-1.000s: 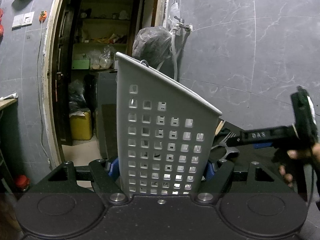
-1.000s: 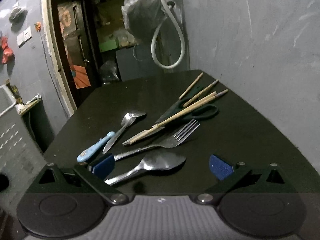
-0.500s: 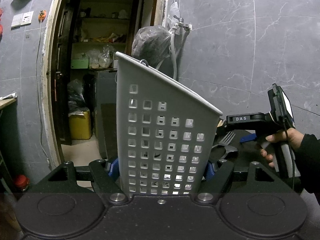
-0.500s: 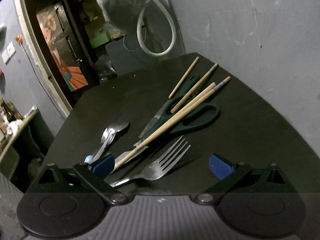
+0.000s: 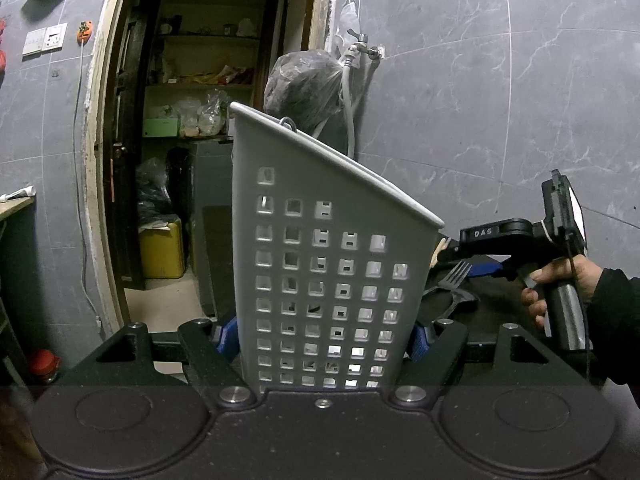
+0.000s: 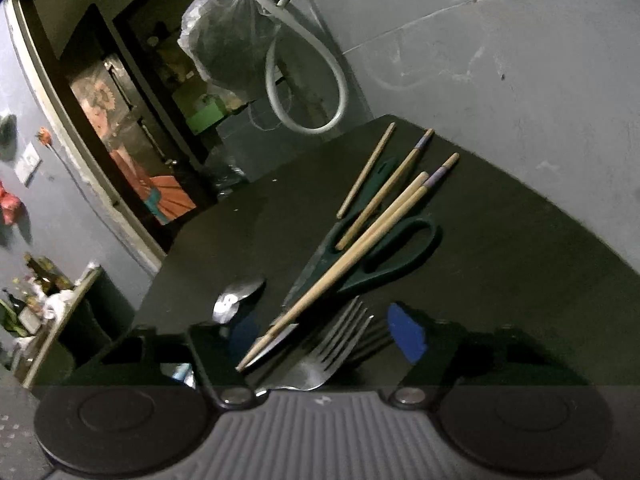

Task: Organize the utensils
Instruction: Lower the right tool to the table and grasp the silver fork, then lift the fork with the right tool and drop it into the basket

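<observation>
A grey perforated utensil basket [image 5: 320, 240] stands tilted between the jaws of my left gripper [image 5: 324, 336], which is shut on its lower sides. On the black table [image 6: 500, 280] lie a fork [image 6: 340, 340], several wooden chopsticks [image 6: 360, 256], dark green scissors [image 6: 392, 256] and a small spoon [image 6: 236, 296]. My right gripper [image 6: 324, 332] is low over the fork's tines, and its jaws are closing with the fork between them; the blue pads [image 6: 404, 336] stand clear of it. The left wrist view shows the right gripper [image 5: 468, 264] in a person's hand, over the fork [image 5: 456, 274].
A grey tiled wall [image 6: 500, 60] runs close along the table's right and far sides. A hose [image 6: 320, 92] and a plastic bag [image 6: 228, 36] hang from a tap behind the table. An open doorway [image 5: 192, 160] with shelves lies to the left.
The right gripper moved forward over the utensils, rolled, and its jaws narrowed around the fork. The large spoon has left its view. The left gripper and basket kept still.
</observation>
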`<action>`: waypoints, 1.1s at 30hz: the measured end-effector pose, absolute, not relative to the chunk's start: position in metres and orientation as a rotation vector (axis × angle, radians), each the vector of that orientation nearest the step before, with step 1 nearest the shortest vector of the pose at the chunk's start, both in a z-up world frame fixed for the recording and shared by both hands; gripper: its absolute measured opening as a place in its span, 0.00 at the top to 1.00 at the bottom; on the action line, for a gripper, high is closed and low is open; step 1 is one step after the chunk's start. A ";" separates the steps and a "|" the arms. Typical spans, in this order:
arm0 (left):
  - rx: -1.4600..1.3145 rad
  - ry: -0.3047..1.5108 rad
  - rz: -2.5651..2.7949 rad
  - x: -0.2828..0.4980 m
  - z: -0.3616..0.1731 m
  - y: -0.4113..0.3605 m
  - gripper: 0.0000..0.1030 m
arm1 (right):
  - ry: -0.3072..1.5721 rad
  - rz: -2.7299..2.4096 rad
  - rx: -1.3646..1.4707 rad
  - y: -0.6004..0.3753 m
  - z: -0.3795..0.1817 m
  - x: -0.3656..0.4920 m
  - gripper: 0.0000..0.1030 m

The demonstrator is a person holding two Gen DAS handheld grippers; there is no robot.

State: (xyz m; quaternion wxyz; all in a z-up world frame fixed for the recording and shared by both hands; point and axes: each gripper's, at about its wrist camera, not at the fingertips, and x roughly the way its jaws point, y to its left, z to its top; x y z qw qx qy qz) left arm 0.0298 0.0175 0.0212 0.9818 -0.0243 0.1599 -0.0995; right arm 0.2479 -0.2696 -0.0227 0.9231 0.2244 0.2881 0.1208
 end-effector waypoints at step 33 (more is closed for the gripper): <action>-0.052 0.323 -0.200 0.031 0.021 0.017 0.25 | 0.182 0.169 0.239 -0.252 0.044 0.162 0.97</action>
